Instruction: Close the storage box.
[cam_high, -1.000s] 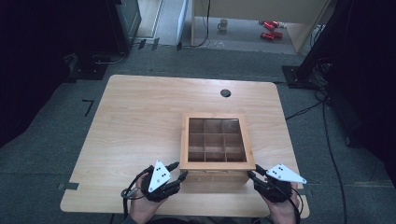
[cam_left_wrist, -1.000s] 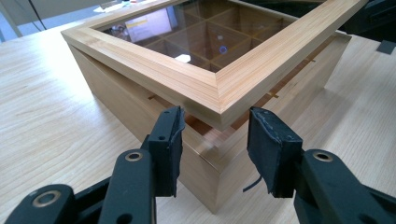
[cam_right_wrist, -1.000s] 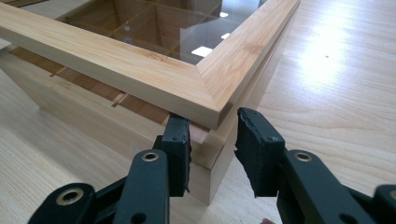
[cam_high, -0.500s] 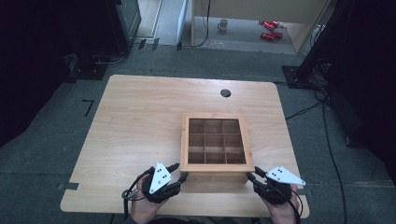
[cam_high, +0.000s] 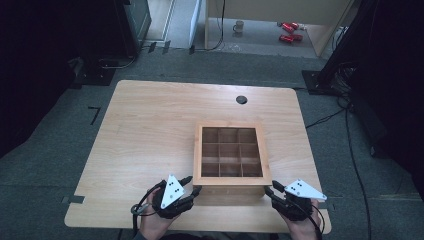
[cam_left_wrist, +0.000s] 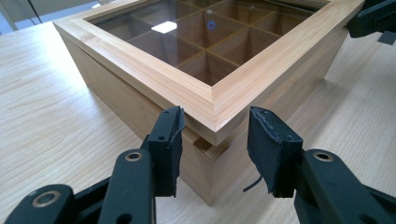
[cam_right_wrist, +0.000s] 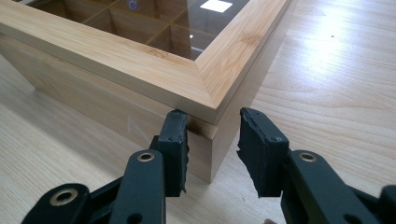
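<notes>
A wooden box (cam_high: 231, 181) with a glass lid over nine compartments sits at the table's near right. My left gripper (cam_high: 192, 184) is at its near left corner. In the left gripper view the jaws (cam_left_wrist: 215, 135) straddle that corner of the box (cam_left_wrist: 224, 88); they have just closed a little. The left pad (cam_left_wrist: 172, 140) is at the lid's edge and the right pad (cam_left_wrist: 268, 149) stands apart from the wood. My right gripper (cam_high: 271, 189) straddles the near right corner (cam_right_wrist: 212, 140) of the box (cam_right_wrist: 140, 70) the same way, with a gap at its right pad (cam_right_wrist: 259, 149).
The light wooden table (cam_high: 150, 130) has a round cable hole (cam_high: 241, 99) at the back. Its front edge runs just under both hands. On the floor beyond lie a mug (cam_high: 239, 25), red items (cam_high: 287, 30) and cables (cam_high: 345, 125) at the right.
</notes>
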